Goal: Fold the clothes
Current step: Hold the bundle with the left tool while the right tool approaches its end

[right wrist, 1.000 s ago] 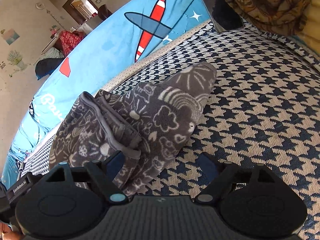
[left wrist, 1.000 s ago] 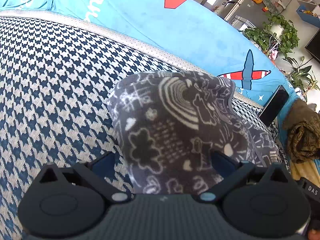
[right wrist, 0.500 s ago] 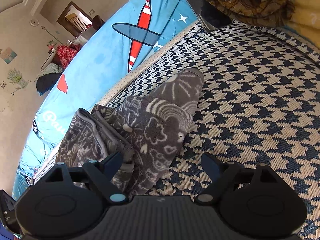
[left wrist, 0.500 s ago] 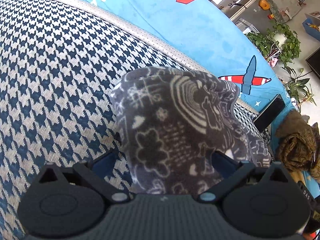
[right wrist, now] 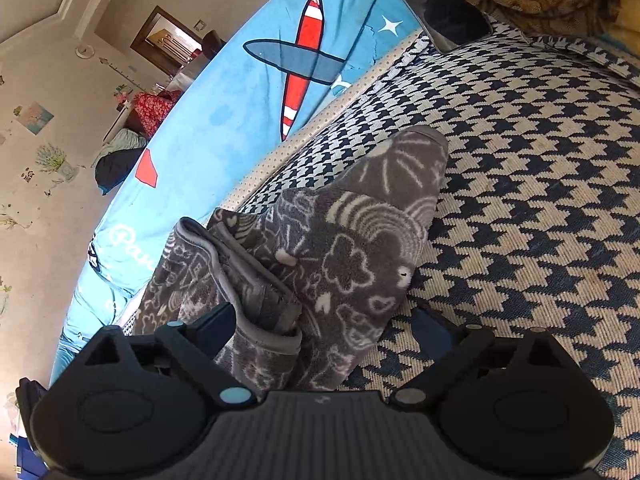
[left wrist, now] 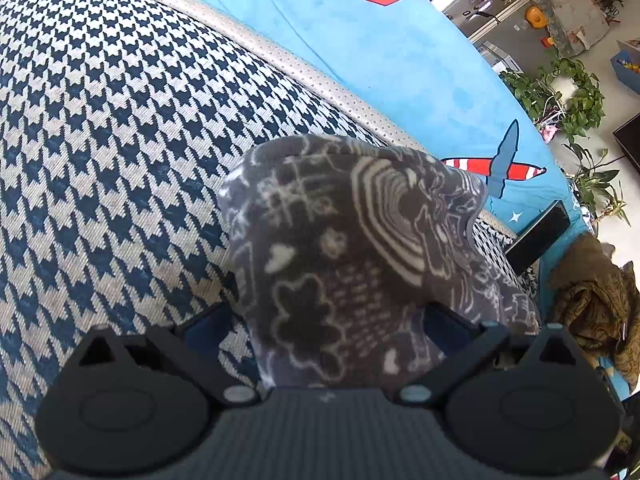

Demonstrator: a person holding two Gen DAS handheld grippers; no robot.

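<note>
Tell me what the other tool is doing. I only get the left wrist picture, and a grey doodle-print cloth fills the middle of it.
Observer: The right tool has its jaws opening wide. The grey cloth lies between them, and nothing is pinched.
Operator: Is the cloth folded at all?
Observer: From that side it shows stacked layers, with a grey-trimmed hem running along the top one.
Operator: What else is over there?
Observer: A beige wall with small stickers and a dark-framed doorway, beyond the blue airplane sheet.
</note>
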